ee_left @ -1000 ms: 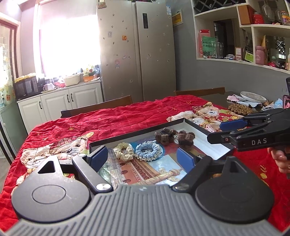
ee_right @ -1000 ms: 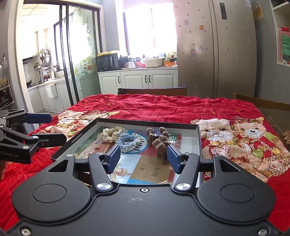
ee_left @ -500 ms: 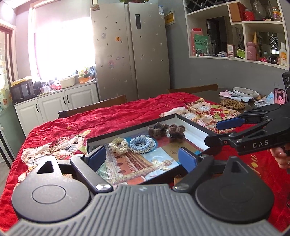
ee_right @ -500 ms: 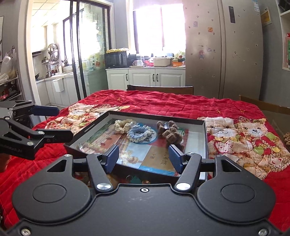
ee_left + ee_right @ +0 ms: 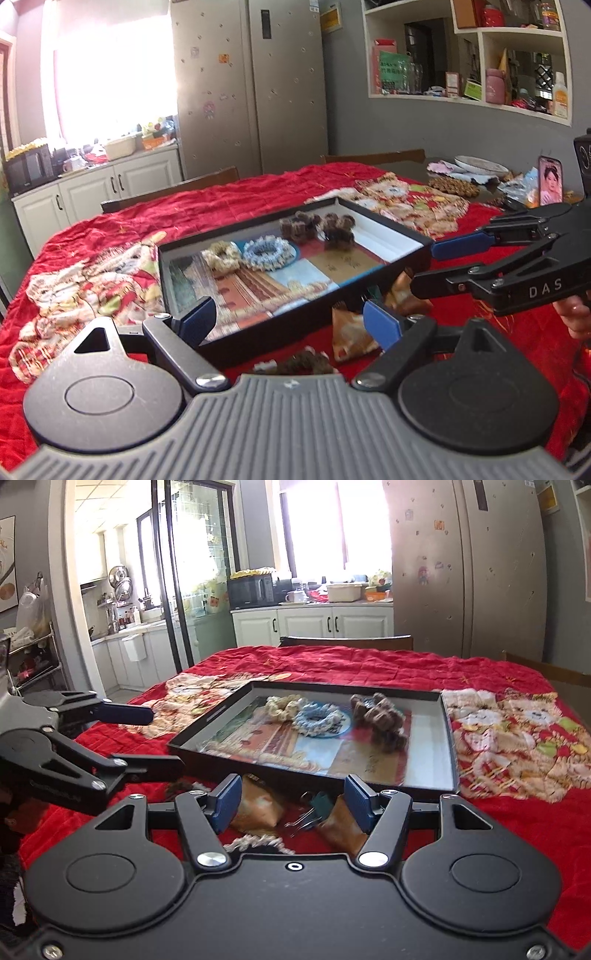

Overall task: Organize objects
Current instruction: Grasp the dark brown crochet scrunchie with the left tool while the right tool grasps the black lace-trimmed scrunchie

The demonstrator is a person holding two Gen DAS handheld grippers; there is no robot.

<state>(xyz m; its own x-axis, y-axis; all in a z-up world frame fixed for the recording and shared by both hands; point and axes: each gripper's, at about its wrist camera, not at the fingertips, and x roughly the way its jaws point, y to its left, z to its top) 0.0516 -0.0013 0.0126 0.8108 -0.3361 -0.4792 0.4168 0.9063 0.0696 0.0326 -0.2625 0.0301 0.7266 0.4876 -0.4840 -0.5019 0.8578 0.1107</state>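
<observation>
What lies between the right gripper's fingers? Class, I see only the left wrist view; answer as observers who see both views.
Observer: A green clip on the cloth. The right gripper, whose jaws have just been opening, grips nothing.
Operator: What is beside the clip?
Observer: A tan packet on one side, another packet on the other.
Operator: What stands past the left gripper?
Observer: A glass door into a second kitchen room.

White letters "DAS" stand on the right tongs [image 5: 424, 266] body
</observation>
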